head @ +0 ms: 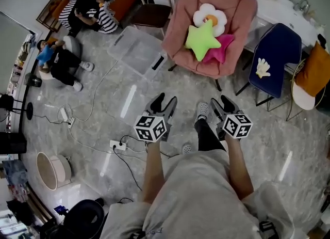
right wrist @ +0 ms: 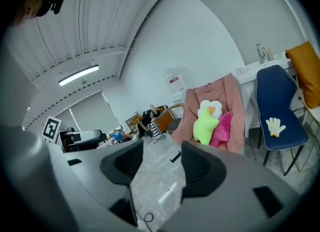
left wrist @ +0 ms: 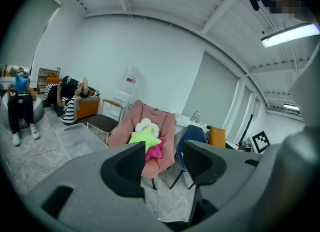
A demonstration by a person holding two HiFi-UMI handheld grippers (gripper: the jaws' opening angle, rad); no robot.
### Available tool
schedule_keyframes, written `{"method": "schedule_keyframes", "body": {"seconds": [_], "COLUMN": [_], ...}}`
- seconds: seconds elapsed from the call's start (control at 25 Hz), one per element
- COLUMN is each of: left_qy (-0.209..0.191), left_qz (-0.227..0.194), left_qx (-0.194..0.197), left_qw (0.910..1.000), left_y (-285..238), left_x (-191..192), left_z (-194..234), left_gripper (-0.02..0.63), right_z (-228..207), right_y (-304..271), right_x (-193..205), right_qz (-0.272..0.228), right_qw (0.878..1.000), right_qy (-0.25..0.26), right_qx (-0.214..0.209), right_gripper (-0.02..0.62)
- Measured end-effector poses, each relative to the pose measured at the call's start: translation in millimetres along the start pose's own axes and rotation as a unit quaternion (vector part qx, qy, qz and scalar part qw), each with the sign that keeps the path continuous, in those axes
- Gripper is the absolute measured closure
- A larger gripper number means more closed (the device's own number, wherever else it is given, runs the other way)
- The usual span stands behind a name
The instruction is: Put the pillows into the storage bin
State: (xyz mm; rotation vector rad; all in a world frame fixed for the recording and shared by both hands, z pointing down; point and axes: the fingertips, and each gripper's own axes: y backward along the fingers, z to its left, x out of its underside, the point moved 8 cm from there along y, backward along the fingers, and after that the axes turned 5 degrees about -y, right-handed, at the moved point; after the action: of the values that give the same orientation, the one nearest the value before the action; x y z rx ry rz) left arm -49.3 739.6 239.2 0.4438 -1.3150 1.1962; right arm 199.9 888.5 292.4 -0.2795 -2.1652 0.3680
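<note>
Clear storage bin [head: 135, 48] is on the floor just left of the pink armchair [head: 240, 11]. The left gripper [head: 165, 101] hangs over bare floor, well short of both, jaws apart with nothing in them. All three pillows are piled on the chair seat, with the green star pillow [head: 201, 39] overlapping the flower pillow [head: 210, 16] and the pink pillow [head: 223, 47], so I'd step in close and pinch a green arm first. The right gripper [head: 220, 102] is also spread and empty, so it could probably grab a second one the same trip.
</note>
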Motion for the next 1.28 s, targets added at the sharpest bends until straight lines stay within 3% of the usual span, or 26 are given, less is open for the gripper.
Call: {"method": "schedule_keyframes", "body": {"seconds": [0.48, 0.68, 0.88, 1.08, 1.28], "left_qy": [-0.009, -0.023, -0.034, -0.007, 0.034], "left_qz": [0.018, 0.033, 0.047, 0.037, 0.027], "left_qx": [-0.038, -0.048, -0.048, -0.04, -0.06], "left_qw": [0.9991, 0.998, 0.9972, 0.9985, 0.9973], "left_y": [-87, -125, -173, -208, -223], "left_x": [-68, -93, -116, -123, -125], "left_z": [42, 58, 77, 102, 136], "left_gripper": [0.391, 0.391, 0.391, 0.391, 0.391], "right_z": [-66, -112, -170, -215, -208], "right_y": [-102, -134, -152, -162, -195], "right_x": [-90, -126, -152, -158, -170], "right_qz": [-0.002, -0.015, 0.002, 0.018, 0.051], "right_qw": [0.999, 0.999, 0.999, 0.997, 0.996], "right_qy": [-0.031, -0.051, -0.028, -0.034, -0.011], "right_qx": [-0.012, -0.001, 0.033, 0.07, 0.072], "right_gripper": [0.362, 0.362, 0.362, 0.362, 0.35]}}
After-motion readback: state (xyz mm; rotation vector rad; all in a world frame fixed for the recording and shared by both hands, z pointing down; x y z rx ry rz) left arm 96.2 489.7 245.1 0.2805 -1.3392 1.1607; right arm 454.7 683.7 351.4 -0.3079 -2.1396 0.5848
